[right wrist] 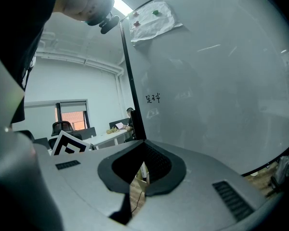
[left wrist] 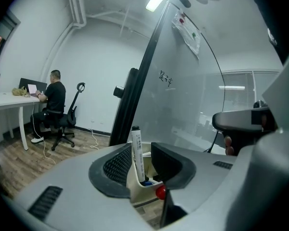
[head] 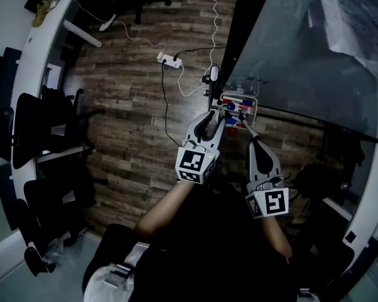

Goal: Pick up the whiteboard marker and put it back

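The whiteboard (head: 302, 49) has a holder (left wrist: 135, 190) by its lower corner. The left gripper (left wrist: 144, 160) is open around the marker (left wrist: 137, 150), which stands upright in the holder. The right gripper (right wrist: 143, 165) is closed and empty.

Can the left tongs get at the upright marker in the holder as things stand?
Probably yes: the left tongs are open and the marker stands upright between the jaws, with nothing blocking it. The holder rim sits lower.
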`<state>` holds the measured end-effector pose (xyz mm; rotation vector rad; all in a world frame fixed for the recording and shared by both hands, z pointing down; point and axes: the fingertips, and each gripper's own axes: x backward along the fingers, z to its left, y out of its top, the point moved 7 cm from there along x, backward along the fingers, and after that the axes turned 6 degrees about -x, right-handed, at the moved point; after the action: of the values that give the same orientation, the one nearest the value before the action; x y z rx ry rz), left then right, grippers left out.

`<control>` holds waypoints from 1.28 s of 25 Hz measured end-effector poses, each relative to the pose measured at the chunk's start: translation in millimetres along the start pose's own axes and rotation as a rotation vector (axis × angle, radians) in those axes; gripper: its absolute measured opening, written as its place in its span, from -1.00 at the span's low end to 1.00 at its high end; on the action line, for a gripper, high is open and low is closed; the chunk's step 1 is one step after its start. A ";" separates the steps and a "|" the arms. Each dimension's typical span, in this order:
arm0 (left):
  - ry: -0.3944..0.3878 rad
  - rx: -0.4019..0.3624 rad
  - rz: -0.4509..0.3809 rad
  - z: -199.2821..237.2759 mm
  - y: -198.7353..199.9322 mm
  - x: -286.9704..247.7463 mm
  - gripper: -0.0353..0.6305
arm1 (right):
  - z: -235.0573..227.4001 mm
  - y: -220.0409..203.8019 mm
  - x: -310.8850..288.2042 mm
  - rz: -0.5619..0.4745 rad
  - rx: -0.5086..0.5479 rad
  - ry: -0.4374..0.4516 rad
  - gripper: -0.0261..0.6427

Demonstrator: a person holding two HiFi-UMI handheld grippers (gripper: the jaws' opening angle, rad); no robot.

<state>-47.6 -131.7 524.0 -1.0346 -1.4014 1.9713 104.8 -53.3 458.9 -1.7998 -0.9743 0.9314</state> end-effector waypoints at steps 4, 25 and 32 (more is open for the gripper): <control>0.006 -0.001 -0.006 -0.2 1.5 2.3 -0.54 | -0.1 0.3 0.9 -0.003 0.009 0.005 -0.88; 0.077 -0.030 -0.057 -3.5 13.0 18.1 -0.87 | 0.4 1.9 10.5 -0.011 0.009 0.020 -0.88; 0.087 -0.050 -0.067 -15.0 22.0 31.2 -0.87 | 3.1 4.6 22.5 -0.033 0.017 0.035 -0.88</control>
<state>-53.0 -107.2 491.5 -1.0687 -1.4256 1.8304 112.6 -33.8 449.1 -1.7745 -0.9689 0.8828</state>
